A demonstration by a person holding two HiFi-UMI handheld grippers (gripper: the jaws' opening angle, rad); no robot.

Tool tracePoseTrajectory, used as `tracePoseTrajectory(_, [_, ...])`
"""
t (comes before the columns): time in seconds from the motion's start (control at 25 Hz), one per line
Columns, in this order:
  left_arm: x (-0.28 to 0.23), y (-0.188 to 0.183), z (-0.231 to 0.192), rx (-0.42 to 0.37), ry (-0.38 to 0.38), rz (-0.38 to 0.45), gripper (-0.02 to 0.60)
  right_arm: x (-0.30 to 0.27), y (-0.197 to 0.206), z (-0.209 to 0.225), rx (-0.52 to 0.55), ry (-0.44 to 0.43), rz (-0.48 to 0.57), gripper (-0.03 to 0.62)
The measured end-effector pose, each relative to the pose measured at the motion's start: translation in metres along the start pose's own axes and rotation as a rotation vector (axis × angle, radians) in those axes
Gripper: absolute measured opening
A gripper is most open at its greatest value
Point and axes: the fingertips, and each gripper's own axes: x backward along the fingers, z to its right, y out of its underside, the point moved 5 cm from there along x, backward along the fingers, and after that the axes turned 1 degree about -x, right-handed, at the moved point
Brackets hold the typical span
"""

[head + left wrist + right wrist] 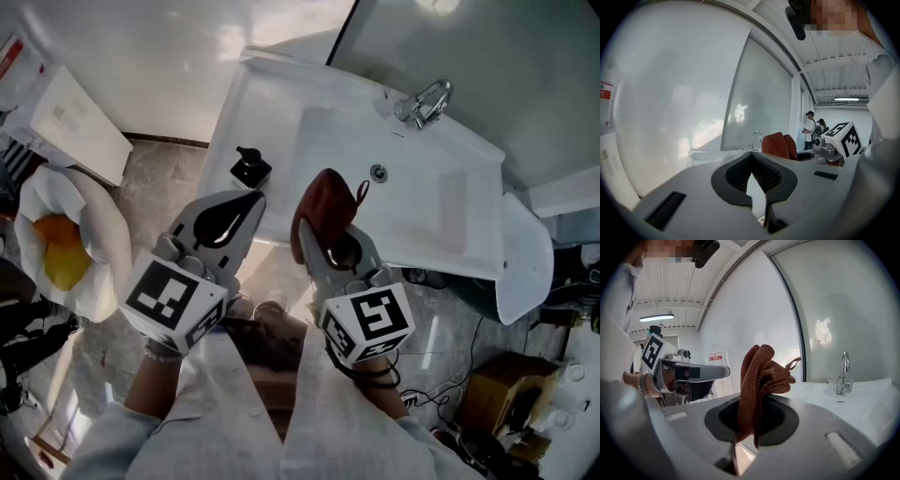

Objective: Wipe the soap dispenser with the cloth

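At your far left a white bag (94, 234) holds something orange (58, 253). Your left hand-held gripper (251, 202) has its jaws closed together with nothing between them, and its tips point up at the soap dispenser (250, 170). This black dispenser stands on the left rim of the white sink (441, 206), just beyond those tips. Your right hand-held gripper (330, 239) is clamped on the red-brown cloth (322, 202). The cloth stands bunched above the jaws, over the sink's near edge. It is to the right of the dispenser and apart from it. Further right are the faucet (427, 101) and the mirror (506, 75).
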Motion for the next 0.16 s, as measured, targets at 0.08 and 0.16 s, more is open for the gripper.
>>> tracePoseTrajectory(0.08, [0.0026,0.0004,0.0007,0.000,-0.005,-0.001,0.005,0.0009,0.0003,-0.0018,0.002,-0.004,0.000,0.055])
tracePoseTrajectory(0.16, [0.0054,0.0010,0.0015,0.001,-0.010,-0.003,0.005,0.0018,0.0007,-0.0039,0.004,-0.009,-0.001,0.055])
